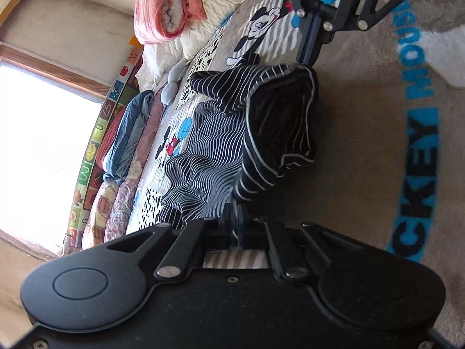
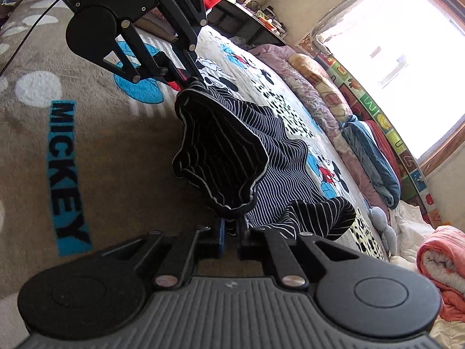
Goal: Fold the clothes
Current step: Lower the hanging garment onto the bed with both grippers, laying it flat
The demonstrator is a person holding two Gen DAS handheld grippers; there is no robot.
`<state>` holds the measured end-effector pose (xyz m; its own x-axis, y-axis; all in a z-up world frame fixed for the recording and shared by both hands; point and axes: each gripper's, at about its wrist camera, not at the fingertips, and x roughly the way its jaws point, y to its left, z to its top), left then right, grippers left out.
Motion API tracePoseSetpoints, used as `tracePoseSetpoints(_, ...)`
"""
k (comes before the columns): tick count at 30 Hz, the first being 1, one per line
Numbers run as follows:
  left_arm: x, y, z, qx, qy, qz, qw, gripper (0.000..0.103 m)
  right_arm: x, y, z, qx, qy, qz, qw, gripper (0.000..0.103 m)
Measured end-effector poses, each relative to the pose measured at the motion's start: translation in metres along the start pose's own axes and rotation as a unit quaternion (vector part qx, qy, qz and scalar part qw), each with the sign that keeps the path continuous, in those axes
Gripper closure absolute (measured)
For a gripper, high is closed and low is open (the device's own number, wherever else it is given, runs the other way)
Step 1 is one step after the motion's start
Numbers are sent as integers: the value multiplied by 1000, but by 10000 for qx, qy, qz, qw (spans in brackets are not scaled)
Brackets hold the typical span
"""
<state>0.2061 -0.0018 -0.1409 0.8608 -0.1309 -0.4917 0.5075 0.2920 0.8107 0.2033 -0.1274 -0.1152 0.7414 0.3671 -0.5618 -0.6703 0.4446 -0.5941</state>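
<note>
A black garment with thin white stripes (image 1: 261, 122) hangs stretched between my two grippers above a Mickey Mouse blanket (image 1: 363, 145). My left gripper (image 1: 237, 218) is shut on one edge of the garment. My right gripper (image 1: 305, 61) shows at the top of the left wrist view, shut on the opposite edge. In the right wrist view, my right gripper (image 2: 231, 226) pinches the striped garment (image 2: 232, 151), and my left gripper (image 2: 189, 80) pinches the far edge. The garment sags open between them, and a sleeve (image 2: 319, 215) trails onto the bed.
Rolled quilts and folded bedding (image 1: 128, 145) line the far side of the bed under a bright window (image 1: 43, 151). A pink rolled quilt (image 2: 441, 264) lies at the bed's end. A cluttered desk (image 2: 247, 5) stands beyond the bed.
</note>
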Motion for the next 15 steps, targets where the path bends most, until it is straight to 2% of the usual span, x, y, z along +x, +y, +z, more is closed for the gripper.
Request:
tracePoseSetpoints(3,-12,-17,2,150,18,3,9999,101,-10,14,0,-204,-26,16,9998,102)
tracePoseSetpoints(5,-16,-25,2,160,102,-17,9998,97,-13,25,0,-418,-7,-83,9991,102)
tracePoseSetpoints(6,-18,-28,0,111,134,-34,9998,91,-14,30,0,-528,2,-168,9985,101)
tracePoseSetpoints(7,-18,-32,-1,109,173,-6,9998,74,-15,36,-1,-639,10,-252,9976,92)
tracePoseSetpoints(8,-19,-36,-3,124,193,29,9997,63,-16,41,-2,-749,19,-336,9966,82)
tracePoseSetpoints(9,-20,-41,-5,211,127,93,9997,48,-14,46,-4,-820,132,-361,9959,54)
tracePoseSetpoints(10,-21,-47,-7,305,73,152,9994,48,-11,50,-6,-906,220,-369,9950,33)
tracePoseSetpoints(15,-8,-67,-11,806,71,395,9959,48,11,57,-20,-1084,482,-406,9921,37)
